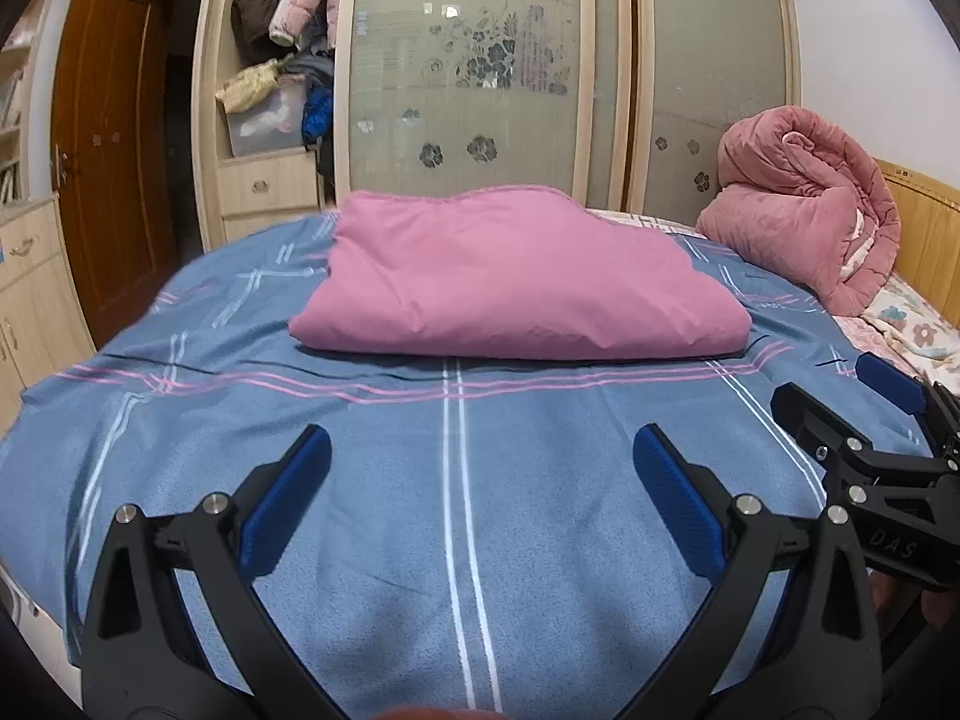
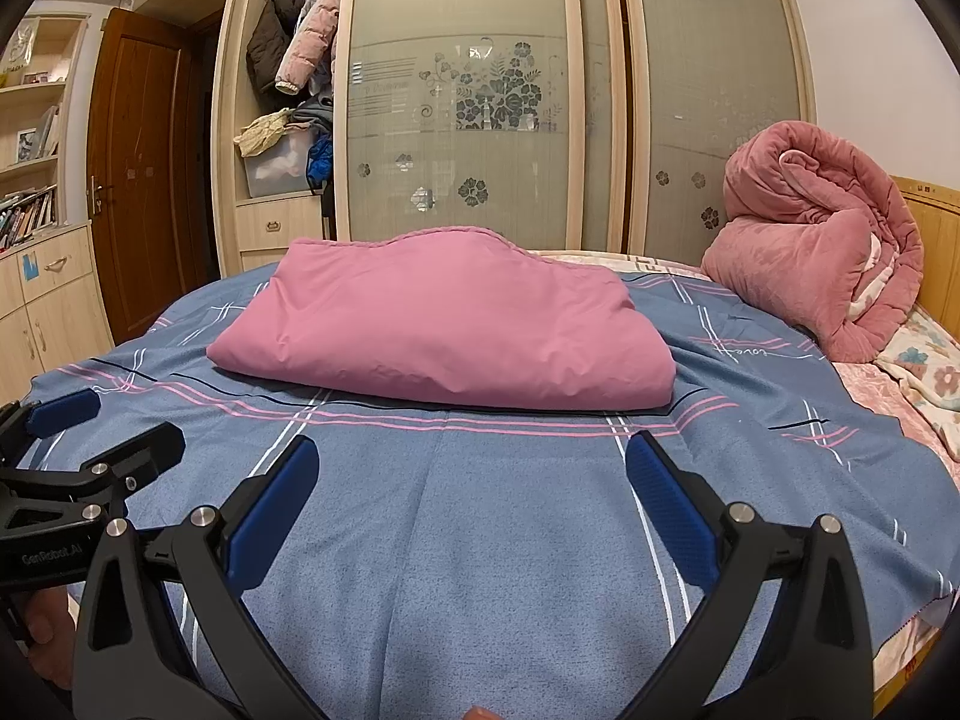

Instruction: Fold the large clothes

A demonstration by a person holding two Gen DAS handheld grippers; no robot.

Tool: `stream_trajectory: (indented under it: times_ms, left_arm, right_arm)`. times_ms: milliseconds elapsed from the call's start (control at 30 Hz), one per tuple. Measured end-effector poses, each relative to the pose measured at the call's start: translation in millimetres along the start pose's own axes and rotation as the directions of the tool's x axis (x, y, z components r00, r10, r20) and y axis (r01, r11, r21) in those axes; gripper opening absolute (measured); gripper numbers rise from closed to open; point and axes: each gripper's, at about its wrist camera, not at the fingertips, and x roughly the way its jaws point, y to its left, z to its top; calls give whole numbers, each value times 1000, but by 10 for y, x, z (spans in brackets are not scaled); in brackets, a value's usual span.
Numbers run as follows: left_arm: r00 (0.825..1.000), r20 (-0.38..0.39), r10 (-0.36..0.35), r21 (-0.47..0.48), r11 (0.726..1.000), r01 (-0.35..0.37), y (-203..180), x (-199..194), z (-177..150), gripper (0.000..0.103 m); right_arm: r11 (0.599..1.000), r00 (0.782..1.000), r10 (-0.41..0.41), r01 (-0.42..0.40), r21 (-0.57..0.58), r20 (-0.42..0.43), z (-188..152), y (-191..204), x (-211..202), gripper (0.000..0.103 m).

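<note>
A folded pink quilt lies in the middle of the bed on a blue plaid sheet; it also shows in the right wrist view on the same sheet. My left gripper is open and empty, above the near part of the sheet, short of the quilt. My right gripper is open and empty, also short of the quilt. The right gripper shows at the right edge of the left wrist view; the left gripper shows at the left edge of the right wrist view.
A rolled dusty-pink comforter sits at the back right by the wooden headboard. A wardrobe with frosted sliding doors stands behind the bed. A brown door and cabinets are at the left.
</note>
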Motion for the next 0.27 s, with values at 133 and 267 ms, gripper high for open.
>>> stream_trajectory:
  times_ms: [133, 267]
  left_arm:
    - [1000, -10, 8, -2, 1000, -8, 19, 19, -3, 101]
    - [1000, -15, -4, -6, 1000, 4, 15, 22, -6, 101]
  right_arm:
    - [1000, 1000, 0, 0, 0, -2, 2, -4, -2, 102]
    - [1000, 1000, 1, -1, 0, -1, 2, -6, -2, 102]
